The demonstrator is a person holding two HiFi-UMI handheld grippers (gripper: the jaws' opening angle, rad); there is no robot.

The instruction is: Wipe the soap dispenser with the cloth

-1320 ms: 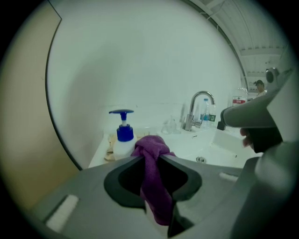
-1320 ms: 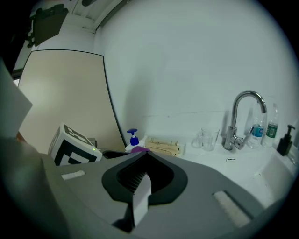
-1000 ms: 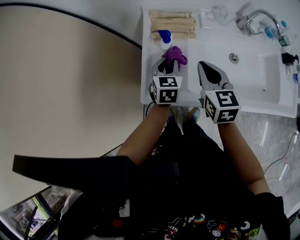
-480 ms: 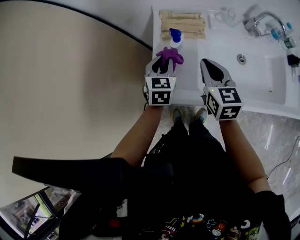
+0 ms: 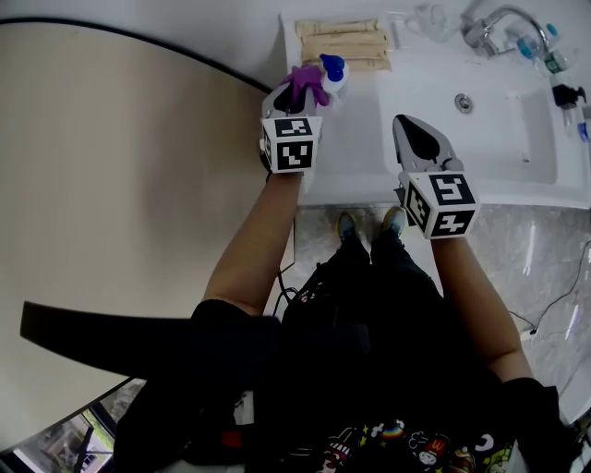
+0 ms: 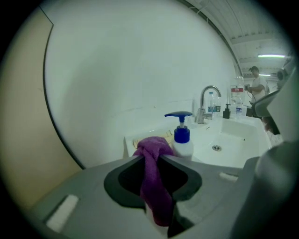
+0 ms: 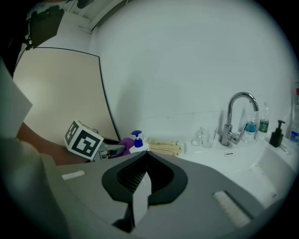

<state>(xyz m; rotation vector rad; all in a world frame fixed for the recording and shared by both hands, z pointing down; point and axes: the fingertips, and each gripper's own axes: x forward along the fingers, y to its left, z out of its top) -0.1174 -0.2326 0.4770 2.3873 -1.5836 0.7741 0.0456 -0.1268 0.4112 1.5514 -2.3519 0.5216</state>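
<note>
A white soap dispenser [image 5: 333, 74] with a blue pump stands on the white counter's left end, also in the left gripper view as the soap dispenser [image 6: 182, 140] and far off in the right gripper view as the soap dispenser [image 7: 137, 142]. My left gripper [image 5: 292, 95] is shut on a purple cloth [image 5: 304, 84], which hangs between its jaws as the purple cloth [image 6: 155, 179], just left of the dispenser and close to it. My right gripper [image 5: 420, 139] hovers over the counter's front edge, shut with nothing held; its closed tips [image 7: 145, 154] point toward the back wall.
A stack of beige folded towels [image 5: 339, 41] lies behind the dispenser. The sink basin [image 5: 480, 111] with drain and chrome faucet [image 5: 494, 26] is to the right, with small bottles [image 5: 554, 60] at its far side. A beige wall panel lies left.
My left gripper with the purple cloth has moved up and left, from in front of the dispenser to beside its left side. The right gripper has stayed about where it was.
</note>
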